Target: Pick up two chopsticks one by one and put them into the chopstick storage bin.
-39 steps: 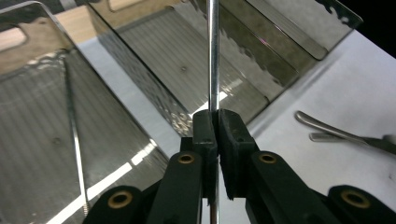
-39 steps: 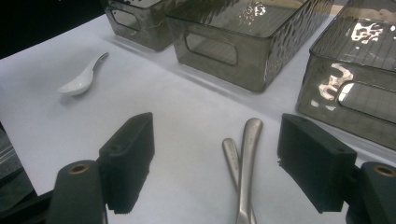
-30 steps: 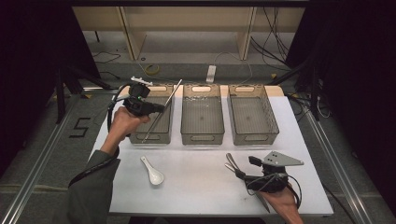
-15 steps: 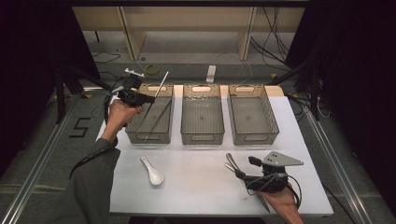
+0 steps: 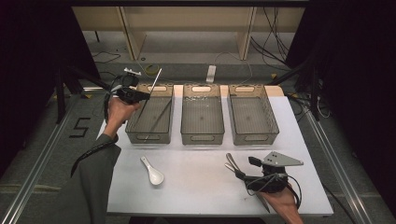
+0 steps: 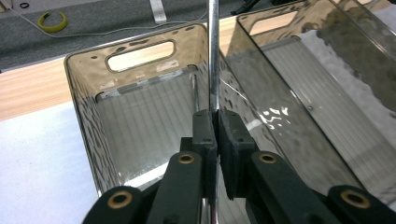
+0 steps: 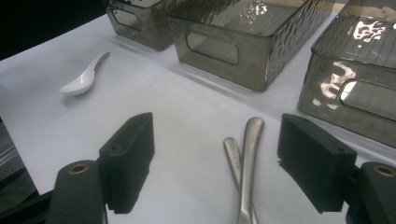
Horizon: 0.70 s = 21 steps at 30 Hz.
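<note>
**A:** Where's the chopstick?

**B:** I've got the metal chopstick pinched in my left gripper. In the left gripper view the rod runs straight up out of the black pads, which are pressed together on it, and a bit of it shows below them too. From the high view the chopstick slants up and away from the left gripper, its upper end sticking out past the far rim of the left bin.

**A:** So is it inside the bin?

**B:** It's over the bin's near-left side, at its rim. I can't tell whether the lower tip touches anything. A second chopstick lies slantwise on that bin's floor.

**A:** And your other hand?

**B:** My right gripper sits low on the white table, near the front right, jaws spread wide and gripping nothing. In the right gripper view two metal handles lie side by side on the table between the jaws, closer to the right-hand pad, and neither pad touches them.

**A:** Anything else nearby?

**B:** A white ceramic spoon lies on the table in front of the left bin, well apart from both grippers. The middle bin and the right bin stand in a row beside the left one
</note>
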Each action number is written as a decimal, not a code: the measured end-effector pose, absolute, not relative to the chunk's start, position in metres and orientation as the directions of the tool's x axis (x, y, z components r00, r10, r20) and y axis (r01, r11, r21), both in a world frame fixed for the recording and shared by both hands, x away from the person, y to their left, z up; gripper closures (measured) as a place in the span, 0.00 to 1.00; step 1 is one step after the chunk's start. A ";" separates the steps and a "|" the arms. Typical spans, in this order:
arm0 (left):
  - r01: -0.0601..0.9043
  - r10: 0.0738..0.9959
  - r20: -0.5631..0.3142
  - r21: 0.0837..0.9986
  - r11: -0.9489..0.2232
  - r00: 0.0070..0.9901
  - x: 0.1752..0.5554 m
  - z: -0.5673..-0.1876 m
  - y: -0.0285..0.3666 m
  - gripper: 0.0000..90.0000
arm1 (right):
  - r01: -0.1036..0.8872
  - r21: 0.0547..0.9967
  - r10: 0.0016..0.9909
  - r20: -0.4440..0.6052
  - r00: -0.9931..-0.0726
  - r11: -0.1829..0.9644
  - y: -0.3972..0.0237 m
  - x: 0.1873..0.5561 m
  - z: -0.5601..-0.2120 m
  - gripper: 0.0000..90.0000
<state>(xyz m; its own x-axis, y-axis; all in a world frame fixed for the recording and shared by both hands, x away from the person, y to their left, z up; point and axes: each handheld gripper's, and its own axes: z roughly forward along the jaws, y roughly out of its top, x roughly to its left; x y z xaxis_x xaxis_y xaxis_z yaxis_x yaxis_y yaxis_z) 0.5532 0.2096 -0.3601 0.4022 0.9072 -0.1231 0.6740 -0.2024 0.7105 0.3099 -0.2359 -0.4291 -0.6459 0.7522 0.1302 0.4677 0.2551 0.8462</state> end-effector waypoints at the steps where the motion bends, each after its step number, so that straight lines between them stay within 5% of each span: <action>1: 0.674 0.907 -0.123 0.710 -0.203 0.403 0.554 -0.361 0.210 0.95 | 0.467 0.847 0.752 0.130 -0.646 0.255 -0.236 0.310 -0.429 0.32; 21: 0.682 0.912 -0.098 0.696 -0.224 0.399 0.554 -0.394 0.215 0.95 | 0.469 0.845 0.753 0.130 -0.645 0.255 -0.236 0.310 -0.429 0.31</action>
